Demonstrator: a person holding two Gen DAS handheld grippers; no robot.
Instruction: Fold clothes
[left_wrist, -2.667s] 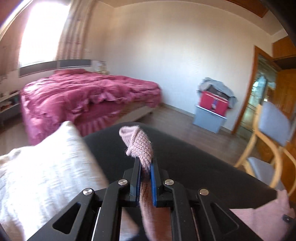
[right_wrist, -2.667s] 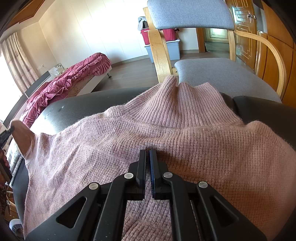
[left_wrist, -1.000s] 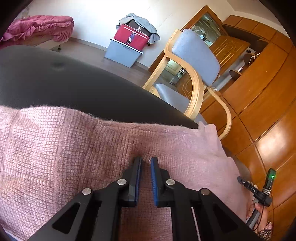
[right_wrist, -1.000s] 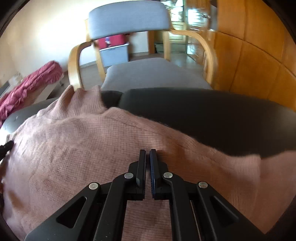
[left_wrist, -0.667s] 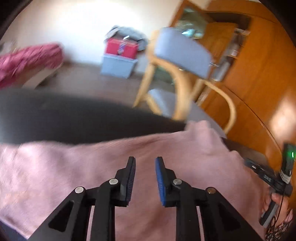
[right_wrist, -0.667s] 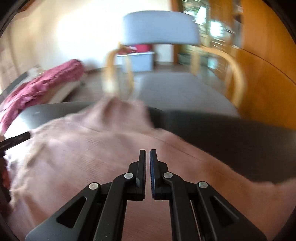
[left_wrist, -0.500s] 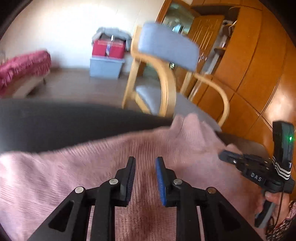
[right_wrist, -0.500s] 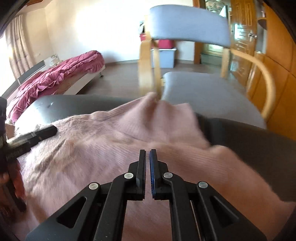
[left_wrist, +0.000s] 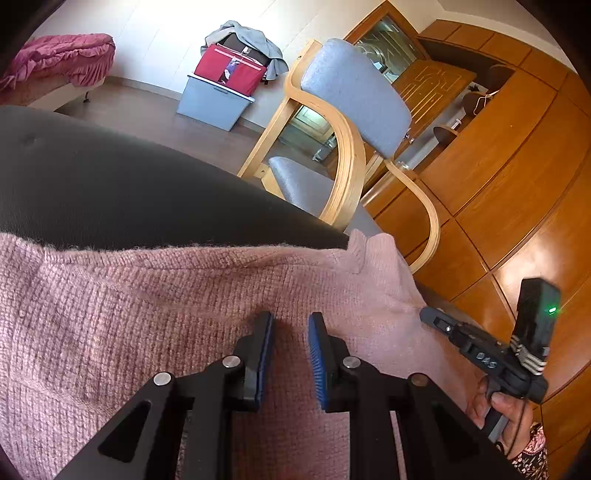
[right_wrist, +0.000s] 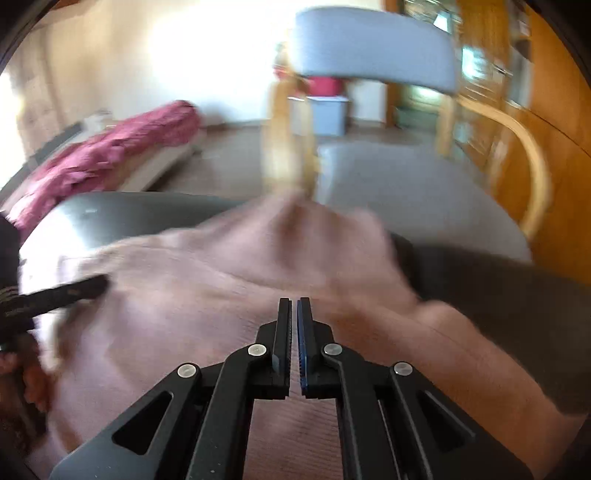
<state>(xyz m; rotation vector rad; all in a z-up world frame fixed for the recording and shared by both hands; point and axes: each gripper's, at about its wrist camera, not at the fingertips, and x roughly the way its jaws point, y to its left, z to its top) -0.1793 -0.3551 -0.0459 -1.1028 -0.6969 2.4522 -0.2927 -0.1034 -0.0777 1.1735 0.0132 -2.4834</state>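
Sweater (left_wrist: 122, 314) spread on black surface (left_wrist: 110, 184)
Left gripper (left_wrist: 290, 349) parted, empty; right gripper (right_wrist: 294, 332) nearly closed, holding nothing visible.

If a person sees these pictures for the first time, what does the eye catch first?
The pink sweater spread over the dark surface fills the foreground. Behind it stands a wooden chair with grey cushions. The left gripper sits open over the knit.
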